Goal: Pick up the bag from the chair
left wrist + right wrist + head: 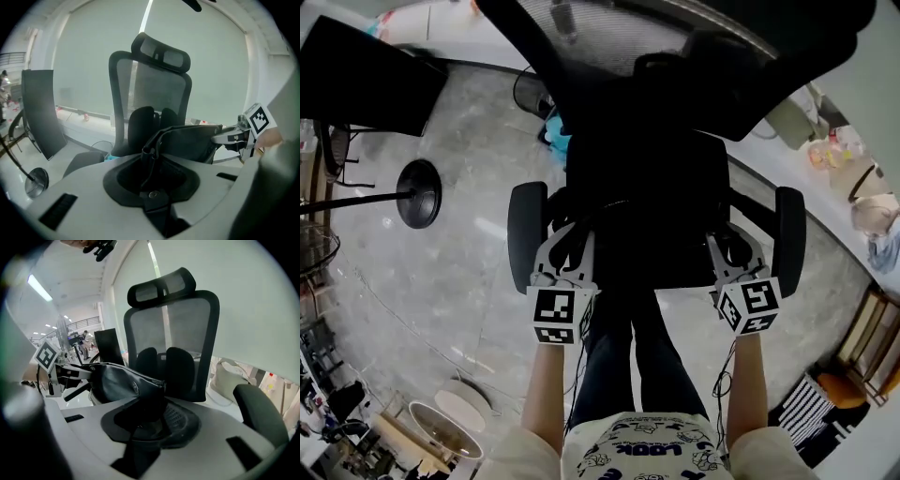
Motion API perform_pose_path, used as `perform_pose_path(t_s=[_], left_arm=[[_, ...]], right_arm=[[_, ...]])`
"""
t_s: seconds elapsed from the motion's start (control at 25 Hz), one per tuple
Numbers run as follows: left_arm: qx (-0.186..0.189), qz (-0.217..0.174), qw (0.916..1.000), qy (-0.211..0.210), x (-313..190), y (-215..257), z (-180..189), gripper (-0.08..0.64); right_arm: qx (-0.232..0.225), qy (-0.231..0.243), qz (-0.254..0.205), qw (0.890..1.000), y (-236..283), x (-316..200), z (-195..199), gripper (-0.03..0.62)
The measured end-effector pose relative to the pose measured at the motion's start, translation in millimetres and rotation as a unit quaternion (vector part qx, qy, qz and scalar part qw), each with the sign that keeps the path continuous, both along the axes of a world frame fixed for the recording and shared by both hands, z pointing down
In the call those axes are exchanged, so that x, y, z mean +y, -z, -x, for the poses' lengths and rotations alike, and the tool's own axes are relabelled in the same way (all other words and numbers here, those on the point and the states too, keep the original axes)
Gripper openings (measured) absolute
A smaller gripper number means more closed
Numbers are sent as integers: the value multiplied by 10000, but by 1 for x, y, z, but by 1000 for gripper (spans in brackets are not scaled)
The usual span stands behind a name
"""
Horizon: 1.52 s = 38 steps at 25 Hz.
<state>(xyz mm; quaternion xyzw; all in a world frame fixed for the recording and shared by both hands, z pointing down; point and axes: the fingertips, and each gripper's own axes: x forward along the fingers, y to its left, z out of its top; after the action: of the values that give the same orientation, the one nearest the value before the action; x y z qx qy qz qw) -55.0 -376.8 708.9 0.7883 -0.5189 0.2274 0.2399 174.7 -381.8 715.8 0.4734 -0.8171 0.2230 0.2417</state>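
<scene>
A black bag (652, 230) hangs stretched between my two grippers, just above the seat of a black mesh office chair (609, 37). My left gripper (570, 242) is shut on the bag's left end, beside the left armrest (527, 220). My right gripper (733, 248) is shut on the bag's right end, near the right armrest (789, 239). In the left gripper view the bag (192, 140) runs from my jaws (150, 152) across to the right gripper (232, 137). The right gripper view shows the bag (117, 380) pinched at my jaws (157, 391), with the left gripper (65, 372) at its far end.
The chair's tall back and headrest (161, 51) rise behind the bag. A round black stand base (419, 192) sits on the floor to the left, with a dark panel (366, 75) beyond it. A beige bag (229, 376) lies to the right of the chair. My legs (619, 366) are close to the seat's front.
</scene>
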Motion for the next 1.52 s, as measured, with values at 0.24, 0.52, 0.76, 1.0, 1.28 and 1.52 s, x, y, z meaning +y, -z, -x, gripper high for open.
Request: perform_pose_path(t_s=[0.24,0.52,0.76,1.0,1.28,1.52], left_arm=[[-36,-465,9989,-20,-5,87,-2,77],[-23,-1019,9948,42,1,199,-6,75],[-56,-1583,9874,43,-7,289,-6,74],[-33,-1946,9808,108,4,358,2,74],[-49,-2470,9689,147,19,422,14,72],[-34,-2766,9608,191,36,463,19,71]], right_arm=[[-146,-52,-457,9988,85,-6,-2,112],[-307,-162,-1060,9938,196,1,-6,112],[-475,-173,-1597,9859,281,-2,-7,109],[-549,-119,-1980,9786,351,10,1,107],[-734,-179,-2444,9667,411,23,13,107],[-781,-250,-2709,9591,450,39,19,107]])
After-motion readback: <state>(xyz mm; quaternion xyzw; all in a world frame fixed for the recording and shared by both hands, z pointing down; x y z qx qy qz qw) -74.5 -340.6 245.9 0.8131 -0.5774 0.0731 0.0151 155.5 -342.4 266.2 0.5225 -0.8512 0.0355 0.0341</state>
